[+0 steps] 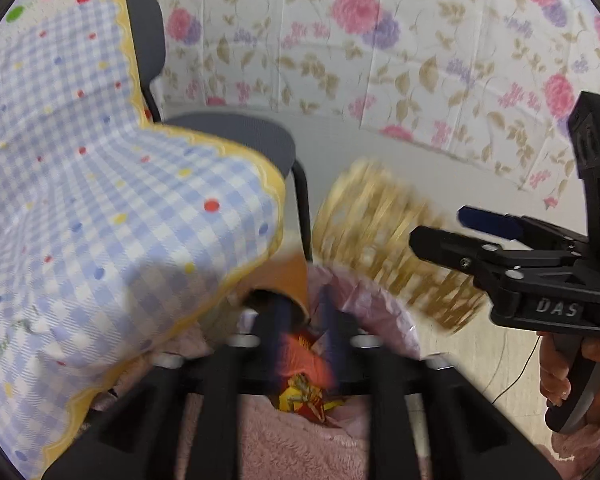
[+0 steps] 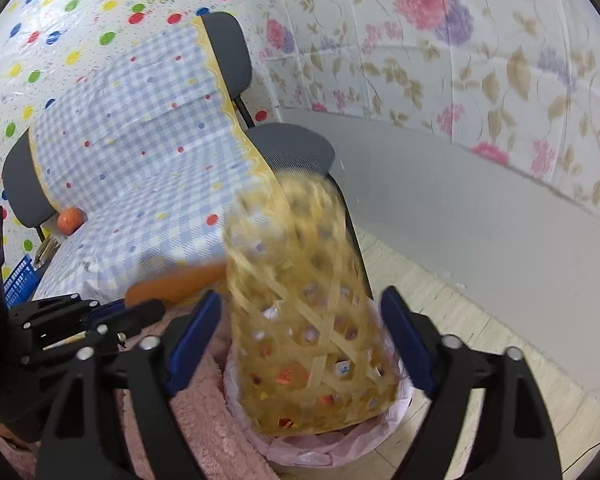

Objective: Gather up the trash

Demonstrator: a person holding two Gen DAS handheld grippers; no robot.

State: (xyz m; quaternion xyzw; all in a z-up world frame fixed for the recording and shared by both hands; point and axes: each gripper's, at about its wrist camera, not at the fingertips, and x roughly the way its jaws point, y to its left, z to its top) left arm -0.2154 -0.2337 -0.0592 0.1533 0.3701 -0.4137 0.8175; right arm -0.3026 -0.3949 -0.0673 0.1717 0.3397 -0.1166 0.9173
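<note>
basket [image 2: 304, 320] in lined bin [image 2: 400, 404] | chair [image 2: 296, 152] behind | table [image 2: 140, 152] left

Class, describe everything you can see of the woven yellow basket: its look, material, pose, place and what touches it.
The woven yellow basket is an open lattice of flat, bamboo-like strips, blurred as if in motion. It stands tilted over the pink plastic bag, between the right gripper's open jaws, whose pads do not press it. Colourful scraps show through its gaps. The checked tablecloth lies beside it.
</note>
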